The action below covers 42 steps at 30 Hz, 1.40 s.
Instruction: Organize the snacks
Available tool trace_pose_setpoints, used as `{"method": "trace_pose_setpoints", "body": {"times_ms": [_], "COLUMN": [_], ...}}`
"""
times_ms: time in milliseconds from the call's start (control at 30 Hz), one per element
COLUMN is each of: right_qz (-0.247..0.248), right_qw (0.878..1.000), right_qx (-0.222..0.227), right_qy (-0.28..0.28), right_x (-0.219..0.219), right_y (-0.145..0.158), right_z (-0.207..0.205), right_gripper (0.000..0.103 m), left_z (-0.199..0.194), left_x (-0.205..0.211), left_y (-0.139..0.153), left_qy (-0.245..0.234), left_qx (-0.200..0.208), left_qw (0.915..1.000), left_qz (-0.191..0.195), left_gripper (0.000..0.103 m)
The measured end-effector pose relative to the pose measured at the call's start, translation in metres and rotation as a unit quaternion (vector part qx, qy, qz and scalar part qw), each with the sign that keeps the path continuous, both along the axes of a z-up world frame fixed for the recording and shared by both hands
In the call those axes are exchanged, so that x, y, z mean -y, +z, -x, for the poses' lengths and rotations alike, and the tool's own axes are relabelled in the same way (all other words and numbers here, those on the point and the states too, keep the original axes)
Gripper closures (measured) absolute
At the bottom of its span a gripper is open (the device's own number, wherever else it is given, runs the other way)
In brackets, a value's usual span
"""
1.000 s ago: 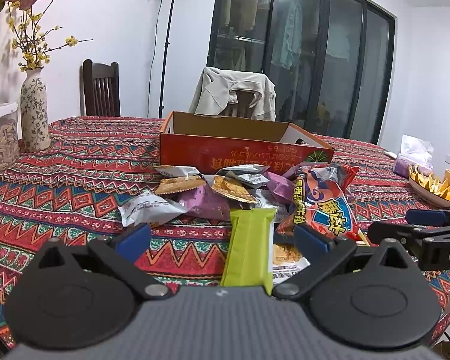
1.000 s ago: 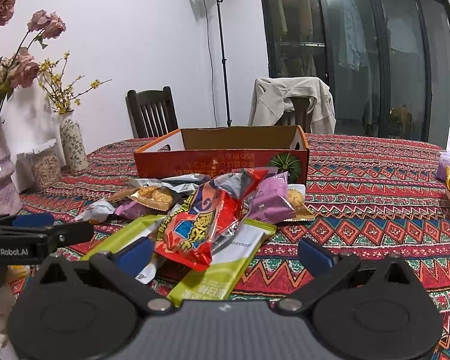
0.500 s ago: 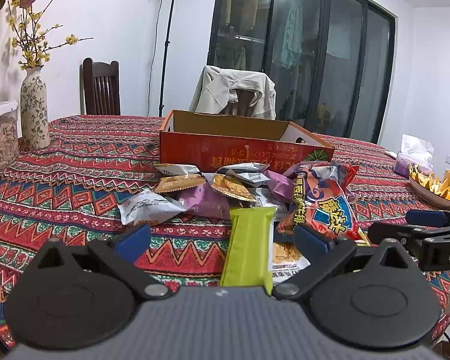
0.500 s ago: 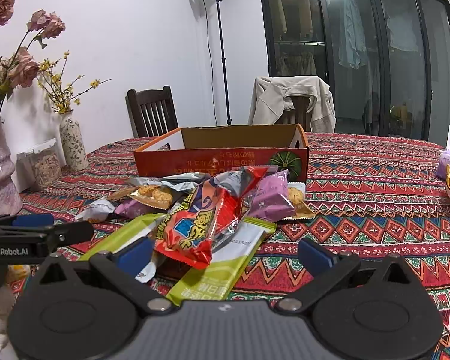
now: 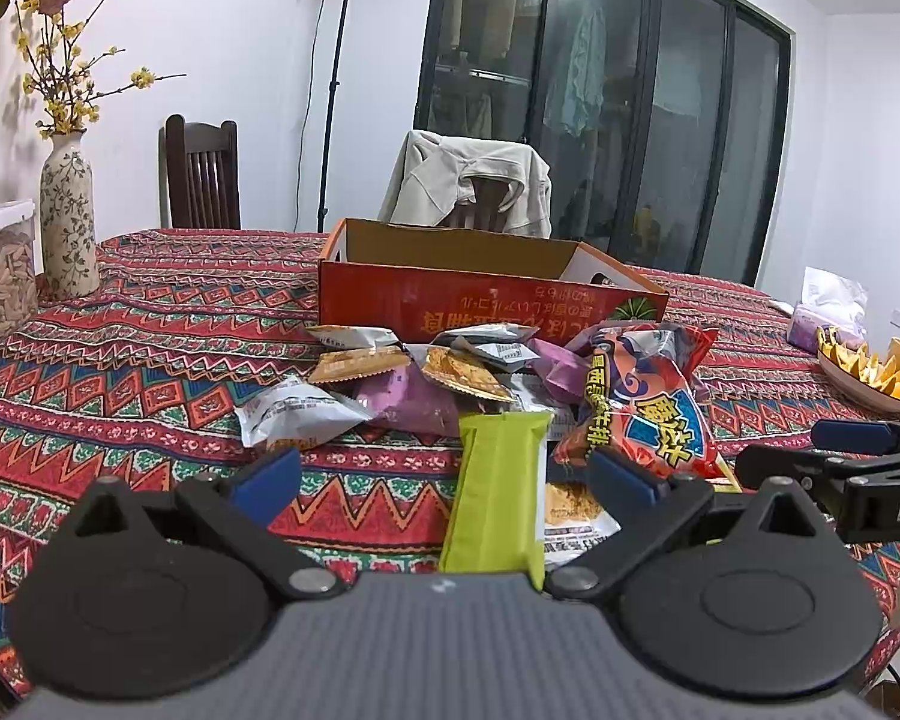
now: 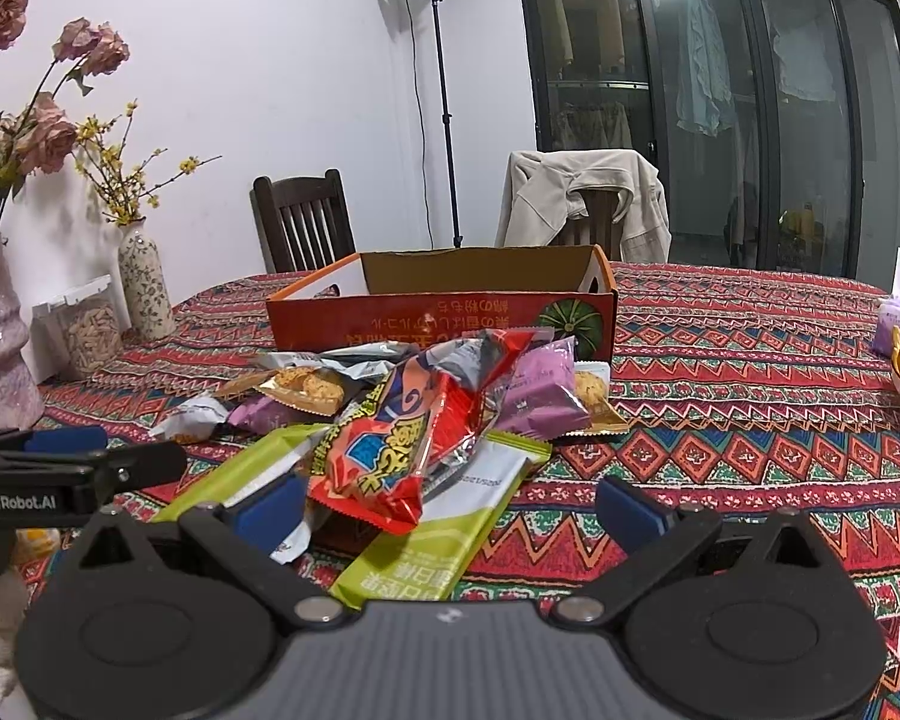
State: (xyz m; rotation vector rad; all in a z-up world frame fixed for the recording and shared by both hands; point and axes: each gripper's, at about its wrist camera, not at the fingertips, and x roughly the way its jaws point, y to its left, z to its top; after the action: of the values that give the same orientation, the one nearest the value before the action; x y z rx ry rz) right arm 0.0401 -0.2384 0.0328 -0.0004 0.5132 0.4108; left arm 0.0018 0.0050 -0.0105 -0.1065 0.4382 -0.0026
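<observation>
Both the left gripper (image 5: pixel 444 477) and right gripper (image 6: pixel 450 504) hover with jaws wide apart, holding nothing, before the snack pile (image 6: pixel 414 414) in front of the orange box (image 6: pixel 450 318).

Left gripper (image 5: pixel 444 483), right gripper (image 6: pixel 450 507): fingers spread.

Bright, sharp; fisheye-bent edges

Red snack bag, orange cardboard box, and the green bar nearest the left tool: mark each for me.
Red snack bag (image 6: pixel 384 450), right wrist view, on its printed front panel.
Orange cardboard box (image 5: pixel 480 306), left wrist view, on its near outer wall.
Green bar (image 5: pixel 498 492), left wrist view, on the middle of its wrapper.
</observation>
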Motion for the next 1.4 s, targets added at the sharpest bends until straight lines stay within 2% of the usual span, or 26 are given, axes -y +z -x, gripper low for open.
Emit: {"method": "trace_pose_setpoints", "body": {"times_ms": [600,867,1067,1133,1400], "right_qz": [0.001,0.021,0.05,0.062,0.098], "right_qw": [1.0,1.0,0.998,0.997,0.994], "right_qx": [-0.003,-0.015,-0.035,-0.042,-0.051], "right_qy": [0.0,-0.006,0.003,0.001,-0.015], "right_x": [0.0,-0.005,-0.021,-0.026,-0.042], "right_y": [-0.002,-0.004,-0.012,-0.016,-0.024], "right_z": [0.0,-0.007,-0.014,-0.017,-0.033], "right_gripper": [0.0,0.001,0.013,0.02,0.028], "left_z": [0.0,-0.003,-0.008,-0.009,-0.012], "left_x": [0.0,-0.002,-0.002,-0.002,-0.001], "left_y": [-0.001,-0.001,-0.002,-0.002,-0.005], "left_qy": [0.001,0.006,0.009,0.009,0.009], "left_qx": [-0.001,-0.006,-0.012,-0.014,-0.019], "left_qw": [1.0,1.0,0.9999,0.9999,0.9998], "left_qz": [0.0,-0.002,-0.004,-0.004,-0.002], "left_gripper": [0.0,0.0,0.0,0.0,0.0]}}
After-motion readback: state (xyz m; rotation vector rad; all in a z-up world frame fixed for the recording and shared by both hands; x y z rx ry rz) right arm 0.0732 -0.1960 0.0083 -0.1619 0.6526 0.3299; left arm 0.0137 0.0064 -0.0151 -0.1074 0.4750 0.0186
